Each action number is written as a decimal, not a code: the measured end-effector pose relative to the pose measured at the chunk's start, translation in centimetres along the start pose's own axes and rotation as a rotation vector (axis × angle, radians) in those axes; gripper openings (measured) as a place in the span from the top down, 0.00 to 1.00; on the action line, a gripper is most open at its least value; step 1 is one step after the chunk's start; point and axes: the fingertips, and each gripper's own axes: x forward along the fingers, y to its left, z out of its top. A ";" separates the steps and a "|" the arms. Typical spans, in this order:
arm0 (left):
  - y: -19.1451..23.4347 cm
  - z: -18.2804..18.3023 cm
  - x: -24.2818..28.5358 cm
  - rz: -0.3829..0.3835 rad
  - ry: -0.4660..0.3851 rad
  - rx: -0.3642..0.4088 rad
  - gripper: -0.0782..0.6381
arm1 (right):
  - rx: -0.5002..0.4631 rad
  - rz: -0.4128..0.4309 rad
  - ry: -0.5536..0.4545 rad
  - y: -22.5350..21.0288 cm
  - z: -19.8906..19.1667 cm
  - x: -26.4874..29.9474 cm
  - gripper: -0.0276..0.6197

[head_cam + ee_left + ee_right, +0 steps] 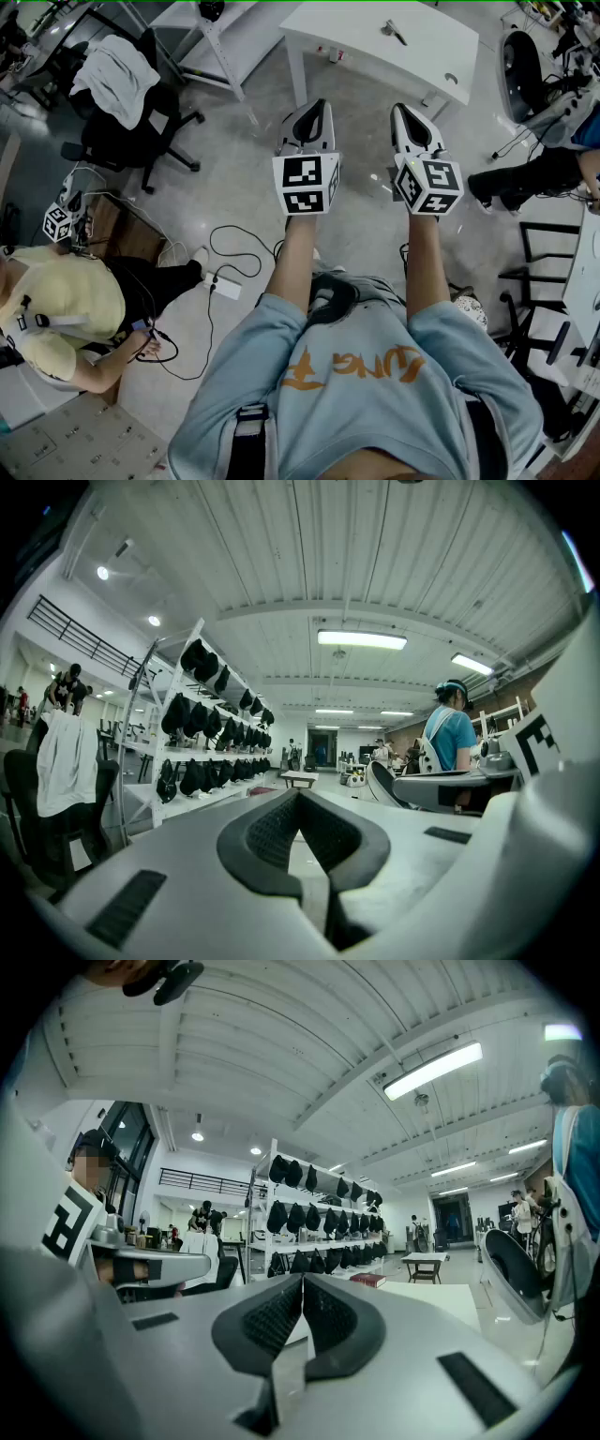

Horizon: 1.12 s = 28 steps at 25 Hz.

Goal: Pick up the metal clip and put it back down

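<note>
A small dark metal clip (394,33) lies on the white table (375,47) at the far top of the head view, well ahead of both grippers. My left gripper (317,105) and right gripper (401,109) are held side by side above the floor, short of the table. In the left gripper view the left gripper (298,794) is shut with nothing between its black pads. The right gripper (302,1279) is likewise shut and empty. The clip does not show in either gripper view.
An office chair draped with white cloth (122,80) stands at the left. A seated person in yellow (56,309) is at the lower left, with cables (225,272) on the floor. Another person (544,173) is at the right. Racks of dark gear (202,724) line the room.
</note>
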 end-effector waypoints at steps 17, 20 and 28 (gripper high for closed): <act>3.4 -0.4 4.2 -0.110 -0.005 0.006 0.88 | 0.013 -0.087 -0.049 0.0 0.4 5.1 0.91; 3.8 -0.2 4.5 -0.126 -0.013 0.004 0.88 | 0.015 -0.096 -0.054 0.2 0.4 5.3 0.91; 2.6 0.0 6.1 -0.193 -0.018 -0.009 0.88 | 0.010 -0.160 -0.071 -1.8 1.3 4.8 0.91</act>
